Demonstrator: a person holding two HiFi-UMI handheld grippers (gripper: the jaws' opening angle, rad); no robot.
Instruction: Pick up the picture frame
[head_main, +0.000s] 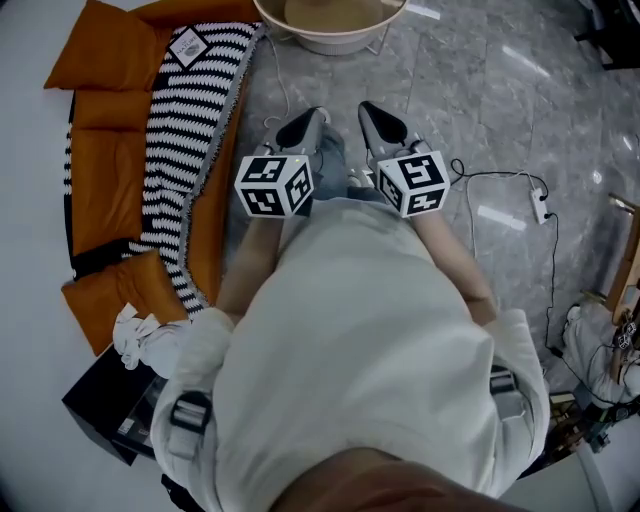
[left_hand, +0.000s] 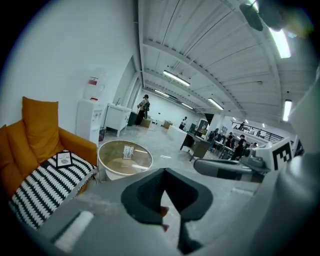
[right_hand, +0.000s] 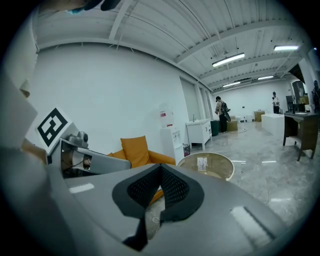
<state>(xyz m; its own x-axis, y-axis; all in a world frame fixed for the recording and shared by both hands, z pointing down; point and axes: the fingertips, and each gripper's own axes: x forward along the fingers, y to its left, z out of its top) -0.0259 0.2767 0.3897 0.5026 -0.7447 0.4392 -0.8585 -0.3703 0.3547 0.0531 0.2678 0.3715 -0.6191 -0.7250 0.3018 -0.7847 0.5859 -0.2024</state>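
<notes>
A small black picture frame lies on the black-and-white striped blanket on the orange sofa, far left of both grippers; in the left gripper view the frame sits low on the left. My left gripper and right gripper are held side by side in front of the person's chest, above the grey floor and well short of the sofa. The left gripper has its jaws together with nothing between them. The right gripper is likewise shut and empty.
A round glass-topped table stands straight ahead, with a white card on its top. A cable and white power strip lie on the floor to the right. A black box and crumpled white cloth sit near the sofa's end.
</notes>
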